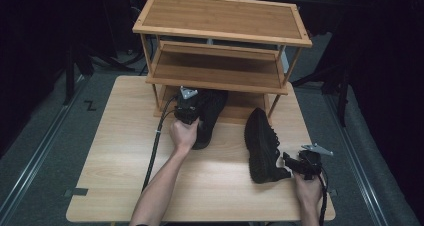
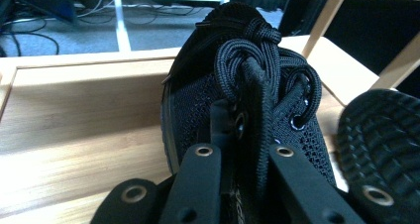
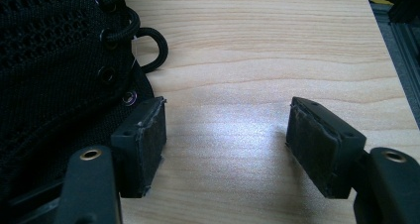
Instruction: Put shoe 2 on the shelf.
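A black mesh lace-up shoe (image 1: 212,113) lies with its toe under the wooden rack, over the rack's bottom shelf (image 1: 247,106). My left gripper (image 1: 189,111) is shut on this shoe at its laced tongue. In the left gripper view the jaws of that gripper (image 2: 245,152) pinch the tongue below the knotted laces of the shoe (image 2: 198,110). A second black shoe (image 1: 262,146) lies on the table to the right, sole (image 2: 381,140) turned toward the first. My right gripper (image 1: 290,161) stands open beside its heel end, one pad (image 3: 143,142) close to the shoe's side (image 3: 49,85), nothing between the pads.
The three-tier bamboo rack (image 1: 220,16) stands at the far side of the light wooden table (image 1: 125,151); its middle shelf (image 1: 215,68) is bare. Thin rack posts (image 2: 322,23) flank the bottom shelf (image 2: 74,100). Dark floor and stands surround the table.
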`<state>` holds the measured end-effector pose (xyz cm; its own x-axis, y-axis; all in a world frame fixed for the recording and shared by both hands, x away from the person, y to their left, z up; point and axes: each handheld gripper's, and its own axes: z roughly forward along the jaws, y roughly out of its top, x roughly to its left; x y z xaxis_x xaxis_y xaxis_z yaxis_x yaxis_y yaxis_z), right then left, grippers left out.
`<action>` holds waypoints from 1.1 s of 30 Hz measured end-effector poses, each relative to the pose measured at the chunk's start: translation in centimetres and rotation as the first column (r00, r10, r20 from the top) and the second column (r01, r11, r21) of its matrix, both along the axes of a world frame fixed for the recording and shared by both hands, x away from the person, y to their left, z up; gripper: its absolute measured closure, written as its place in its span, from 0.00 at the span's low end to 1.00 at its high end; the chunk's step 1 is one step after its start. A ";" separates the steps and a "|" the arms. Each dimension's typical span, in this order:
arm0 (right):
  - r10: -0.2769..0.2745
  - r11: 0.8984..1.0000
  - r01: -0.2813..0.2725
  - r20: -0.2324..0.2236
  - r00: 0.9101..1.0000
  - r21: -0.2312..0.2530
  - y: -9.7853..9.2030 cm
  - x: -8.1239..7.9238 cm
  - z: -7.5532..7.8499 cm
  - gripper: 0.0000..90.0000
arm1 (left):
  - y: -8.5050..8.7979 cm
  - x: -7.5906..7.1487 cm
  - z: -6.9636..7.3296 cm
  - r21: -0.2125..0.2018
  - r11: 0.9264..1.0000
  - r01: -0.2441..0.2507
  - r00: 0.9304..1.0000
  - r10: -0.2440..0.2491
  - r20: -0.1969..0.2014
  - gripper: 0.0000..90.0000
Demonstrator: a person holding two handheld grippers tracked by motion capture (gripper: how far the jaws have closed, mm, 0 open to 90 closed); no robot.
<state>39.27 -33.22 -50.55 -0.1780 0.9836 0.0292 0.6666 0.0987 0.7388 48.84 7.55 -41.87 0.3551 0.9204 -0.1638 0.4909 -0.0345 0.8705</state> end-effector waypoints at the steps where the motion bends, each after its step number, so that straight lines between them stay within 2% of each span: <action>1: 0.000 1.000 0.000 0.000 1.000 -0.001 0.0 0.0 0.0 0.36 | -0.1 0.2 -0.1 0.000 1.000 -0.007 1.000 0.007 0.001 0.98; 5: -0.003 1.000 0.003 0.001 1.000 0.001 0.0 0.1 0.0 0.36 | -0.6 1.2 -0.5 0.011 0.999 -0.040 0.999 0.040 0.006 0.98; 12: -0.003 1.000 0.003 0.001 1.000 0.000 0.1 0.1 0.0 0.36 | -1.2 2.5 -0.6 -0.006 0.996 -0.084 0.996 0.084 0.026 0.98; 18: 0.000 1.000 0.000 0.002 1.000 -0.004 0.2 0.1 0.0 0.36 | -1.5 3.4 -0.8 -0.036 0.990 -0.135 0.989 0.137 0.053 0.98; 23: 0.006 1.000 -0.006 -0.002 1.000 -0.012 0.3 0.1 0.0 0.36 | -1.6 4.1 -1.3 -0.046 0.988 -0.150 0.987 0.152 0.056 0.98; 29: 0.005 1.000 -0.005 -0.001 1.000 -0.018 0.4 0.1 0.0 0.36 | -2.0 4.7 -2.0 -0.027 0.987 -0.155 0.987 0.157 0.048 0.98; 33: 0.006 1.000 -0.006 -0.002 1.000 -0.025 0.4 0.1 0.0 0.36 | -2.0 4.9 -2.6 0.006 0.989 -0.149 0.988 0.149 0.037 0.98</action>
